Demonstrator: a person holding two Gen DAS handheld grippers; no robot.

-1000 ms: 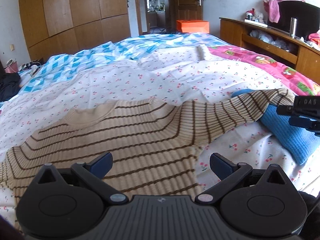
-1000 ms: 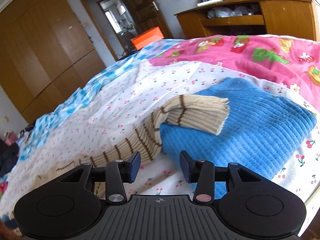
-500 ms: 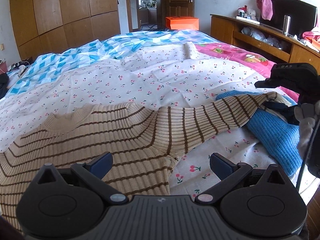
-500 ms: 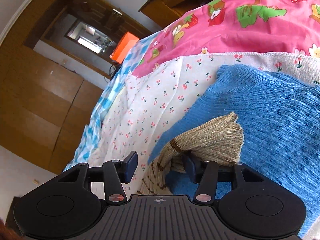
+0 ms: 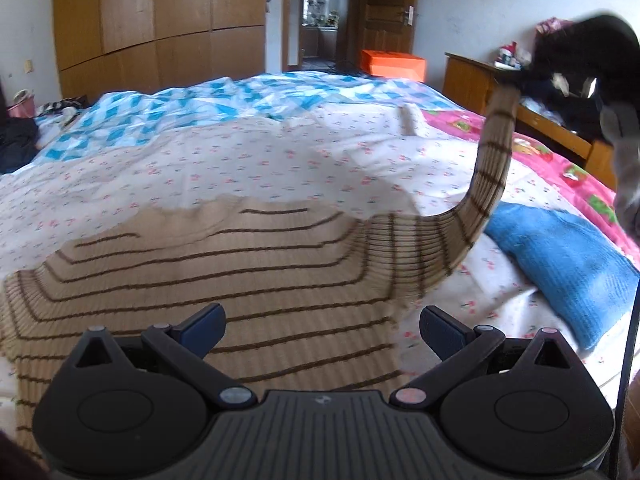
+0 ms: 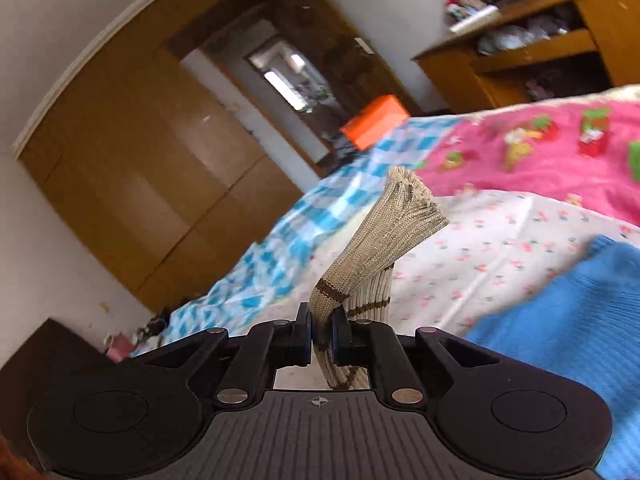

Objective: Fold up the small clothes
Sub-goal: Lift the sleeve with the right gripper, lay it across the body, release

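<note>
One sleeve point(image 6: 372, 248) is all that is in hand so far, so the folding looks barely begun. The right gripper point(image 6: 321, 334) has its fingers pinched tight on the sleeve near the cuff, which fans out above them, and holds it well above the bed point(image 5: 280, 160). The left gripper point(image 5: 322, 326) hovers over the sweater point(image 5: 224, 280) with its fingers spread wide and nothing between them. The sweater's body lies flat on the bed, unfolded, collar away from the left camera; I judge both sleeves and the body fold are yet to do. It is beige ribbed knit with thin brown stripes, soft and limp, the raised sleeve curving up in an arc. A blue knit point(image 5: 560, 264), apparently folded, lies just beside it.
</note>
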